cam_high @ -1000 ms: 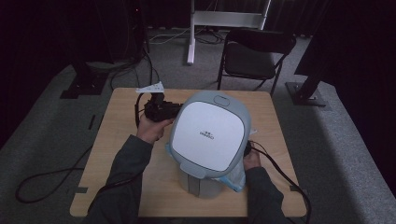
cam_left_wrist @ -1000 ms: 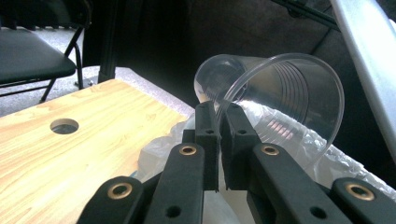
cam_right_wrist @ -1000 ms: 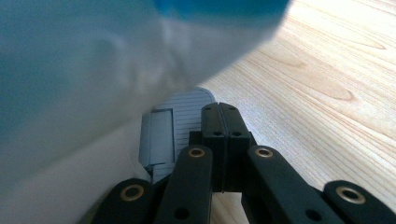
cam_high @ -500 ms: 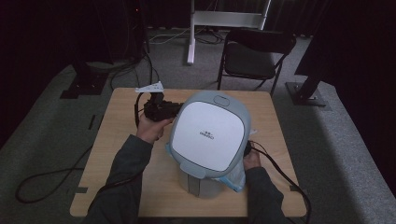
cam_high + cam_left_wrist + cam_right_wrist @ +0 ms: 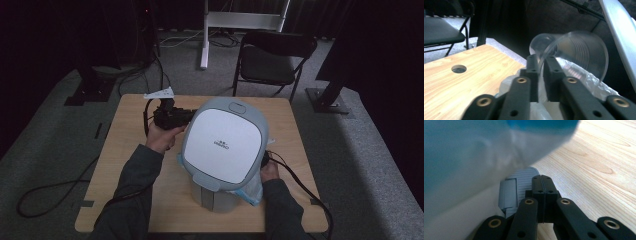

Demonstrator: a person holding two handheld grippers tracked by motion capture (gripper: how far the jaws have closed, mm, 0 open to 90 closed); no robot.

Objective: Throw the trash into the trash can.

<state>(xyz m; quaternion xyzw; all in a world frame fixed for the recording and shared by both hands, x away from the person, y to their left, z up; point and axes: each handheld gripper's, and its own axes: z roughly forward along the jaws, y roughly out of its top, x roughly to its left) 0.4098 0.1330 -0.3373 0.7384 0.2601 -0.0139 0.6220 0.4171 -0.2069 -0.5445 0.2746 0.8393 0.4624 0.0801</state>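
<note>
A trash bin (image 5: 212, 197) stands on the wooden table (image 5: 125, 150) with its grey-and-white lid (image 5: 225, 142) raised towards the camera. A thin plastic liner (image 5: 248, 191) hangs out of it. My left gripper (image 5: 541, 62) is shut on the rim of a clear plastic cup (image 5: 576, 50), which lies tilted with its mouth over the crinkled liner (image 5: 584, 75). In the high view the left gripper (image 5: 167, 117) sits just left of the lid. My right gripper (image 5: 543, 180) is shut with nothing between its jaws, low beside the bin's ribbed grey pedal (image 5: 516, 190) and the blurred white liner (image 5: 461, 170).
A black folding chair (image 5: 272, 62) stands behind the table, and a white stand (image 5: 240, 20) is farther back. Cables trail off both sides onto the grey floor (image 5: 50, 165). The tabletop has a round hole (image 5: 459, 68). The lid's edge (image 5: 621, 32) rises close on the cup's right.
</note>
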